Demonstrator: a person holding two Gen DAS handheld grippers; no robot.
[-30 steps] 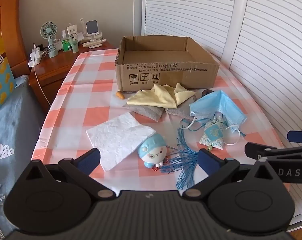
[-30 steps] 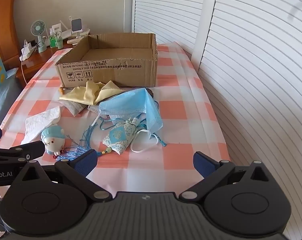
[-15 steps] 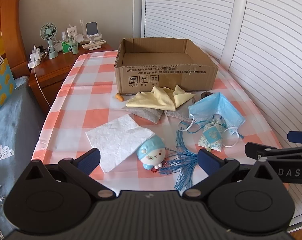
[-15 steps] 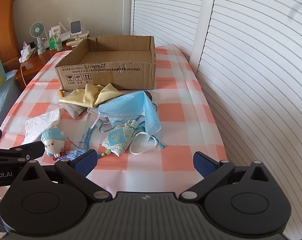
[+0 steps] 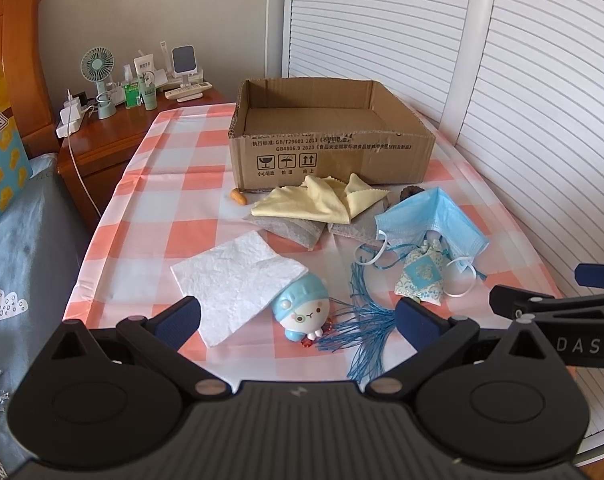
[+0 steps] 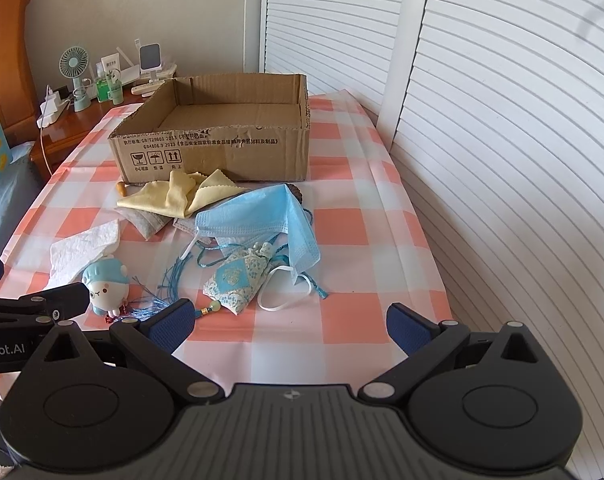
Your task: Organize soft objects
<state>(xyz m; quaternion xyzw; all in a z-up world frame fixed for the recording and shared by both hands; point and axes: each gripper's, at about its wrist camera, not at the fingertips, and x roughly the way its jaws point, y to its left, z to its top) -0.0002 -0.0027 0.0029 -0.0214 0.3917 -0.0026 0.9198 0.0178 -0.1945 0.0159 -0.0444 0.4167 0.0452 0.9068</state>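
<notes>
- On the pink-and-white checked tablecloth (image 5: 189, 168), an open brown cardboard box (image 5: 330, 152) is sitting at the far end, with nothing showing inside it.
- Just in front of the box, a crumpled yellow cloth (image 5: 318, 202) is lying on top of grey fabric pouches (image 5: 297, 232).
- Beside these, a light blue pleated face mask (image 6: 261, 216) is draping over a small blue-and-white patterned drawstring sachet (image 6: 239, 278) — its blue tassel cords (image 5: 362, 320) are trailing toward the near edge.
- A white paper tissue (image 5: 233, 276) is partly covering a round blue-capped plush doll (image 5: 304, 312).
- The left gripper (image 5: 297, 316) is hovering near the doll with its jaws spread wide, holding nothing.
- The right gripper (image 6: 287, 322) is hanging low over the near edge — fingers wide apart, empty.
</notes>
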